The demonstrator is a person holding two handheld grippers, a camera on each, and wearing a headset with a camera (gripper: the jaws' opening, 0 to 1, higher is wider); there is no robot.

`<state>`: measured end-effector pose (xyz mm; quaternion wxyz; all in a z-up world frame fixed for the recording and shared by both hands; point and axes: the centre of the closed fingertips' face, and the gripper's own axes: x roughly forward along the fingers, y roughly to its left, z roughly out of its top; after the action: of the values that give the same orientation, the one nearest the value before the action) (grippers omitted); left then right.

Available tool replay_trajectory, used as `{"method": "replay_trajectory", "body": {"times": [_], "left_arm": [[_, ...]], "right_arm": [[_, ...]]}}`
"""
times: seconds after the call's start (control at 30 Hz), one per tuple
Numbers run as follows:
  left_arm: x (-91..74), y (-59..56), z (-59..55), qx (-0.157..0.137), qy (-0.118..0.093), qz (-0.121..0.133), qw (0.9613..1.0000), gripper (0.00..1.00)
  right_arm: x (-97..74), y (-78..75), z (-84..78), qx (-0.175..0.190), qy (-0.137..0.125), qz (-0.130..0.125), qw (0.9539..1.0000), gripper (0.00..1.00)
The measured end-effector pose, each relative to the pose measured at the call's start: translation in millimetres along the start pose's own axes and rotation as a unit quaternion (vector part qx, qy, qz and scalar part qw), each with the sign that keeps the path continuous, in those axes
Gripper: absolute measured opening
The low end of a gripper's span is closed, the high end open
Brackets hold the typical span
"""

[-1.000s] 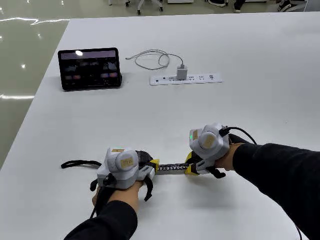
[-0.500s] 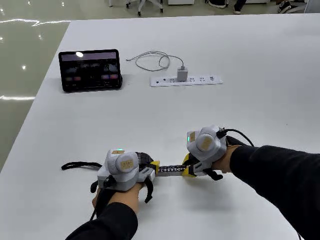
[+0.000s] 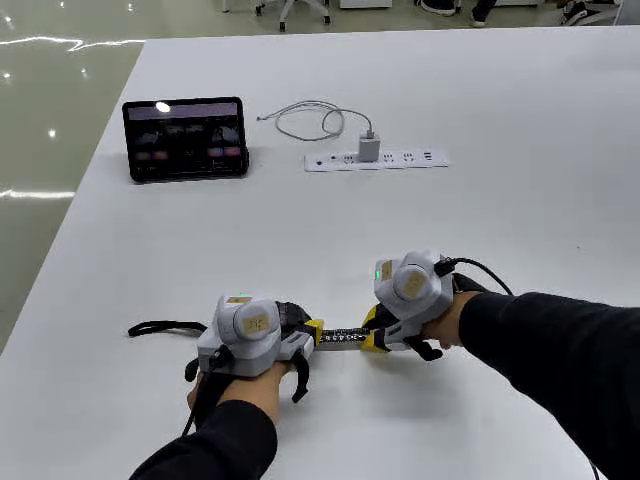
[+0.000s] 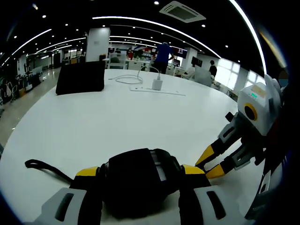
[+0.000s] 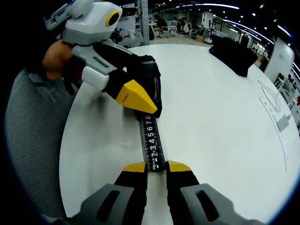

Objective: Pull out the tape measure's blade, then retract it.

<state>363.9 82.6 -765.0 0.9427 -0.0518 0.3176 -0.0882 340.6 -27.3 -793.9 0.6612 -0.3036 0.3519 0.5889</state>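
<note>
In the head view, the left gripper (image 4: 140,171) covers most of the black tape measure case (image 3: 291,314). The blade (image 5: 151,140) tip is hidden between the right gripper (image 5: 157,167) jaws. The tablet (image 3: 185,137) screen icons are too small to read, possibly app tiles

The person wears long black sleeves, a left sleeve (image 3: 215,450) and a right sleeve (image 3: 560,350). Both are plain. The left gripper (image 3: 308,330) has a white and grey shell. Its 2 jaws are black with grey plates on them. The tips are bright yellow and shaped like wedges. The right gripper (image 3: 372,337) looks the same, with a white and grey shell, black jaws and yellow tips. A thin black cable (image 3: 482,266) comes out of its back.
</note>
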Motion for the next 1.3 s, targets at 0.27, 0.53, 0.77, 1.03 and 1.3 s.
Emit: {"method": "replay_trajectory", "body": {"times": [0.27, 0.53, 0.77, 1.03, 1.3], "left_arm": [[0.7, 0.3, -0.1, 0.004, 0.0, 0.0, 1.0, 0.62], [1.1, 0.7, 0.0, 0.002, 0.001, 0.0, 1.0, 0.62], [0.9, 0.7, 0.1, -0.001, 0.001, 0.001, 1.0, 0.62], [1.2, 0.6, 0.7, -0.005, 0.001, -0.001, 1.0, 0.62], [0.5, 1.0, 0.5, -0.006, 0.001, -0.003, 1.0, 0.62]], "right_arm": [[6.1, 1.6, 6.5, -0.004, -0.005, -0.001, 1.0, 0.11], [11.8, 3.2, 13.5, -0.007, -0.011, 0.003, 0.9999, 0.11], [15.4, 3.9, 17.5, -0.006, -0.015, 0.006, 0.9999, 0.11], [20.1, 4.5, 24.7, -0.01, -0.02, 0.008, 0.9997, 0.11], [24.1, 5.3, 31.3, -0.01, -0.021, 0.01, 0.9997, 0.1]]}}
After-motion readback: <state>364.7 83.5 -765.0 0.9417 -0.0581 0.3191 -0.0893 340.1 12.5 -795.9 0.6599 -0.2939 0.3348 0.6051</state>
